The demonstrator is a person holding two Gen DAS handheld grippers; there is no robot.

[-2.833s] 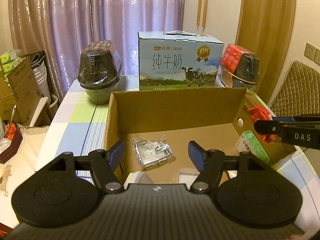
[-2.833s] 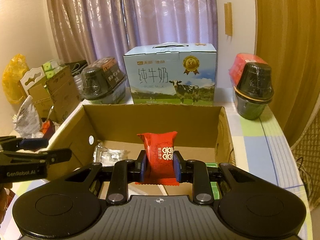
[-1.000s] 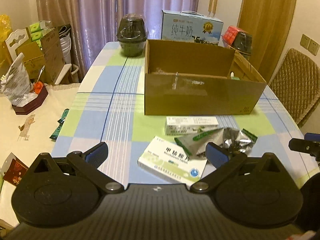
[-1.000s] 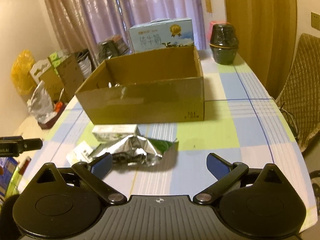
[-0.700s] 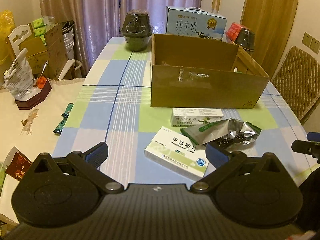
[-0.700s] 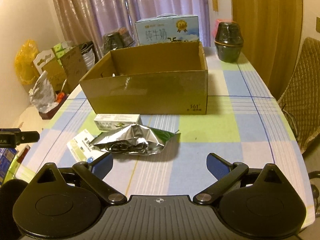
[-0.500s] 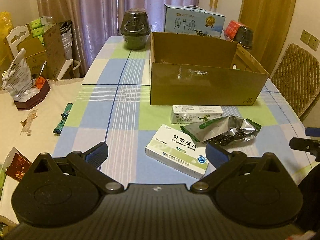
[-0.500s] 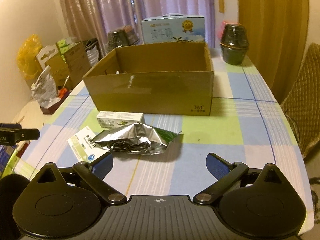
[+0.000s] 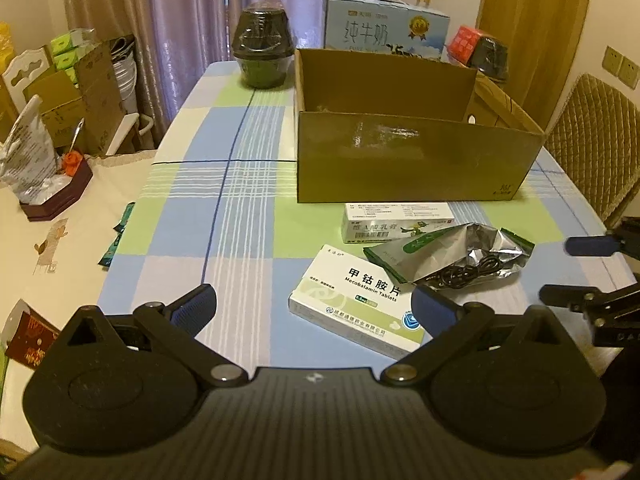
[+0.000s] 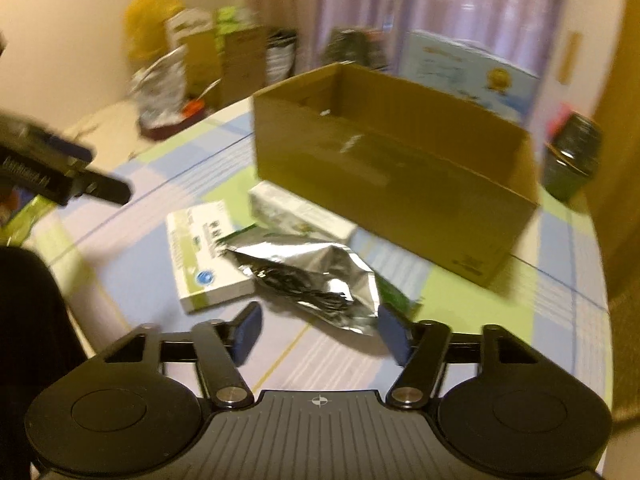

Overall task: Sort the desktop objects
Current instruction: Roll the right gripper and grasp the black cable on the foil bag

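Observation:
An open cardboard box [image 9: 412, 160] [image 10: 396, 172] stands on the checked tablecloth. In front of it lie a long white-green carton [image 9: 398, 222] [image 10: 300, 210], a flat white tablet box [image 9: 356, 300] [image 10: 204, 252] and a crumpled silver-green foil pouch [image 9: 452, 252] [image 10: 312, 276] with a black cable on it. My left gripper [image 9: 314, 306] is open and empty, low over the near table, the tablet box just ahead of its right finger. My right gripper [image 10: 320, 330] is open and empty, close in front of the pouch; its view is blurred.
Behind the box stand a blue milk carton [image 9: 384, 26], a dark wrapped pot [image 9: 262, 50] and a second pot [image 9: 486, 58]. A quilted chair [image 9: 596, 140] is at the right edge. Small packets [image 9: 118, 236] lie at the left edge, with clutter on the side table [image 9: 44, 184].
Both grippers came back from the box to the near table edge; the red packet the right one held is gone from it. The right gripper has just swung left and dropped toward the foil pouch.

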